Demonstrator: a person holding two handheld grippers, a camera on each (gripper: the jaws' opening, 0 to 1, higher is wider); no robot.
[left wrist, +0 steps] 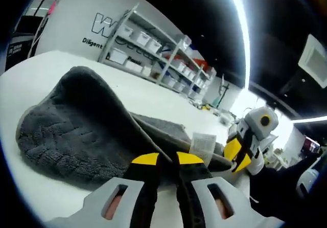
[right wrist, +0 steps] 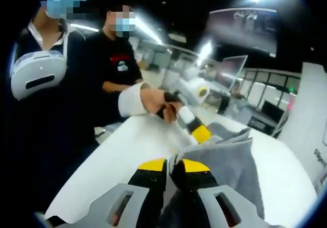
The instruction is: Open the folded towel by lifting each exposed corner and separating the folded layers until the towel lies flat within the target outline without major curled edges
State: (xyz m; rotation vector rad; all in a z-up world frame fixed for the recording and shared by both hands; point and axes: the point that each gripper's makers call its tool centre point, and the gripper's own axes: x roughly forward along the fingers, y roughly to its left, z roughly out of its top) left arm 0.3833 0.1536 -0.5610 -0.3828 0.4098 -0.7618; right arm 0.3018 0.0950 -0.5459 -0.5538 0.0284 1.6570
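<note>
While my left gripper (left wrist: 167, 159) pinches the towel (left wrist: 87, 131) edge above the table (left wrist: 153, 97), my right gripper (right wrist: 174, 165) clamps another edge, lifted

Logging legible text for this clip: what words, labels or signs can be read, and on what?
"W": large outlined letter, rest cut off, on the wall behind the shelving.
"Diligent": small line below it, the rest hidden.
White tag on the grey towel: print too small.
Red chest mark on a person's black shirt: blurred.
</note>
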